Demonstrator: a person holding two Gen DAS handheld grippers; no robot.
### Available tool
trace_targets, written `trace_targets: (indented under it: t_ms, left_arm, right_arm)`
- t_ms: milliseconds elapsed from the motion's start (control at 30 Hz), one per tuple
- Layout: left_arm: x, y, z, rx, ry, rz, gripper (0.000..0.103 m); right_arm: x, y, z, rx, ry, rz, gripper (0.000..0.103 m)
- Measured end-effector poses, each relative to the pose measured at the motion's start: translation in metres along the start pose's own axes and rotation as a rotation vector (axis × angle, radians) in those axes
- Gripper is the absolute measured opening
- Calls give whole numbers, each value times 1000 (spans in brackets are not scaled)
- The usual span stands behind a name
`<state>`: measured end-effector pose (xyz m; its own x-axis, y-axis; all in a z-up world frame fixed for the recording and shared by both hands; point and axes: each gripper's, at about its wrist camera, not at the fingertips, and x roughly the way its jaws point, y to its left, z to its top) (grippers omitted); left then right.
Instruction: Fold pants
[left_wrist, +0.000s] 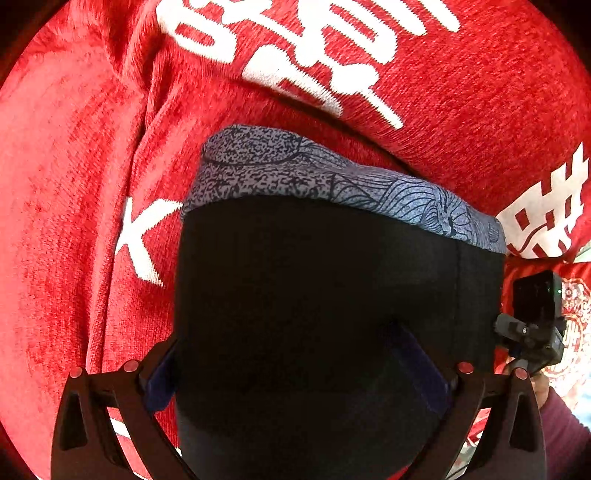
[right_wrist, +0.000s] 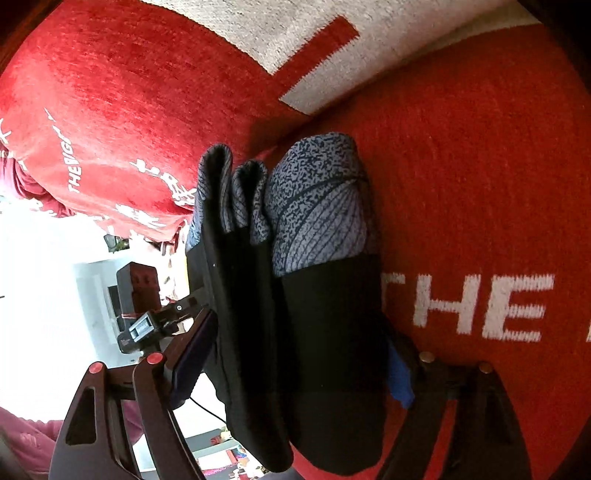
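Black pants (left_wrist: 332, 295), waistband away

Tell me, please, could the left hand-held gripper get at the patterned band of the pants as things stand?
Probably not directly. The left hand-held gripper sits low around the black part of the pants, and the patterned band lies at the far edge beyond its fingers; it would have to let go and move forward over the red blanket.

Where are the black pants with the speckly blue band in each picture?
Left wrist view: the pants fill the lower middle, blue band along the top.
Right wrist view: the pants stand bunched in folds at the centre, blue band at the top.
Shared landmark: the red blanket with white letters lies behind them in both.
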<state>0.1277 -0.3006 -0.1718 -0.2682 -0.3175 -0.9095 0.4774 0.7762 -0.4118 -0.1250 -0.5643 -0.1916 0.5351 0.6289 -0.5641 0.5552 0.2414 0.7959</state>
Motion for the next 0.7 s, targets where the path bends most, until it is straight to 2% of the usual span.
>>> trace_targets:
  t_ms: [67,167,300,400,500,700]
  left_arm:
    - [-6,-5,-4,6,-27,17,100]
    - [-13,-16,-9,19,-68,34,90]
    - [-28,-25,-17,18,-101,40,73]
    - [-39,-31,-15,22,-109,18,67]
    - [-51,-38,-22,47,-105,1,67]
    - [-76,-46,-42,145,-80,5,67]
  right_arm:
    - [1,0,0,4,-1,-23,69]
    - [-3,1,-1,7,-16,-48,57]
    - [-9,10,-7,23,-45,-28,43]
    - [-15,15,-12,45,-56,15,39]
    - [-21,25,-20,47,-68,55,38]
    - [-26,50,-49,22,-83,66,38]
